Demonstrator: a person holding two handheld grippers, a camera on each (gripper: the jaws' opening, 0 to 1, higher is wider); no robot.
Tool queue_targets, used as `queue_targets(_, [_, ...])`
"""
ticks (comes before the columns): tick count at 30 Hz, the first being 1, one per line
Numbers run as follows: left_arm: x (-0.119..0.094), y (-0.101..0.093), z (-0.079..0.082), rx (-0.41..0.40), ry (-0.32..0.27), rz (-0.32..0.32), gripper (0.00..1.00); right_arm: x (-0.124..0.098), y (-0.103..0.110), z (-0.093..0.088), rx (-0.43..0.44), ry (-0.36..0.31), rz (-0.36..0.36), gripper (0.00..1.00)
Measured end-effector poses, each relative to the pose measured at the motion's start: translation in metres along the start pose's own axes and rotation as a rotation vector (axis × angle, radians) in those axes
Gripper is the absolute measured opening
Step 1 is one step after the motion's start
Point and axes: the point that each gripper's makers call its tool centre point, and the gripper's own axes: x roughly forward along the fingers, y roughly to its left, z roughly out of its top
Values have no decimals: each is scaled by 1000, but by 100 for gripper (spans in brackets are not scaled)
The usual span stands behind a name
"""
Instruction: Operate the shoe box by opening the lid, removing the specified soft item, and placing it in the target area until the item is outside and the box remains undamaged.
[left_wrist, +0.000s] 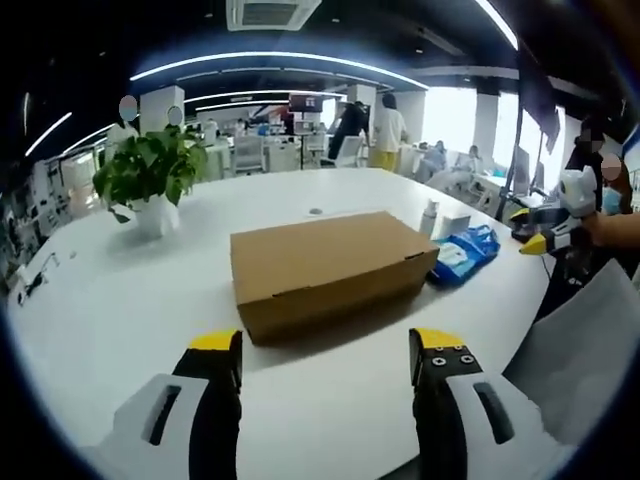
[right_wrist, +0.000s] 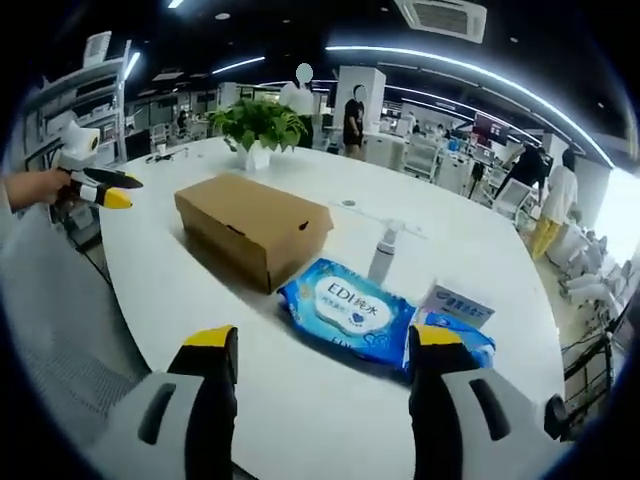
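Observation:
A brown cardboard shoe box lies shut on the white table, just beyond my left gripper, whose jaws stand open with nothing between them. In the right gripper view the same box sits at the left centre, lid down. My right gripper is open and hovers near the table's edge before a blue wet-wipes pack. The right gripper shows at the far right of the left gripper view, held by a hand. The left gripper shows at the left edge of the right gripper view.
A potted green plant stands behind the box. Beside the wipes stand a small white spray bottle and a second blue packet. Blue packs lie right of the box. Office desks, chairs and people fill the background.

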Motion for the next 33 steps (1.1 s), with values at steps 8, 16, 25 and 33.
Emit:
queue_targets(8, [-19, -10, -1, -1, -37, 14, 92, -21, 4, -6, 7, -31, -44, 85])
queue_targets(16, [-36, -20, -2, 12, -85, 36, 100, -36, 11, -12, 44, -75, -74, 94])
queue_targets(25, [-39, -13, -7, 36, -75, 62, 100, -41, 13, -22, 77, -78, -109, 96])
queue_targets(33, [-37, -14, -10, 48, -66, 60, 100, -39, 13, -23, 75, -79, -119, 95])
